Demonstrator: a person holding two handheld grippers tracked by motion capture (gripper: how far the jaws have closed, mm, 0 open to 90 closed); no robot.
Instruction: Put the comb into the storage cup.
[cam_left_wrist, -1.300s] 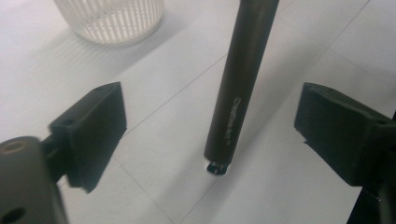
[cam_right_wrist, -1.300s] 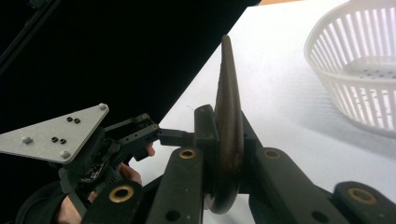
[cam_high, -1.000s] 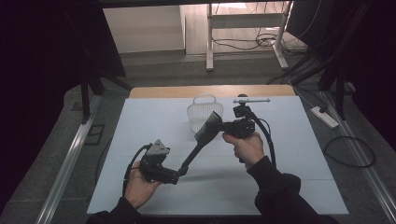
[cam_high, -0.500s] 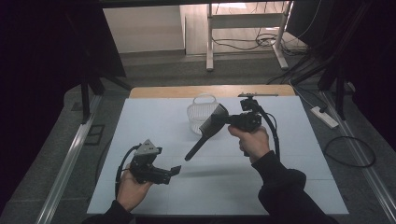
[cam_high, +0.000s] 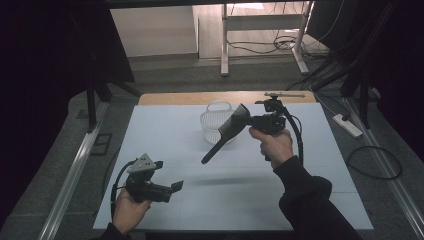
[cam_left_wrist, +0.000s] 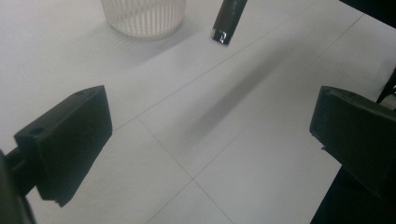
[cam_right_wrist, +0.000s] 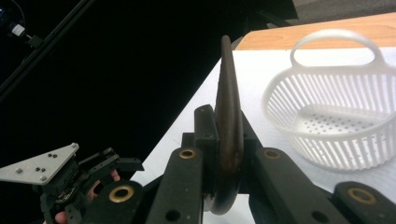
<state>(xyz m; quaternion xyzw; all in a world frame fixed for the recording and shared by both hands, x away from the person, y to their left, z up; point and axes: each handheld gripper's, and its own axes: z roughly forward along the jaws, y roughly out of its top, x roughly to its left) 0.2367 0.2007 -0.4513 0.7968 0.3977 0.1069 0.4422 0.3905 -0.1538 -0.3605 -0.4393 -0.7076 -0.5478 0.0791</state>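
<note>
Having just let go, you are drawing your wide-open, empty left gripper toward the table's near-left corner while your right gripper, clamped on the comb, is carrying it alone beside the white basket.

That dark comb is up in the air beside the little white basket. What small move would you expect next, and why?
Probably a short carry toward the white slotted plastic basket, then lowering. The right hand-held gripper is clamped on the dark long-handled comb, held tilted above the table with its handle hanging free. The basket looks empty, and the left hand-held gripper is open, off to the side.
</note>
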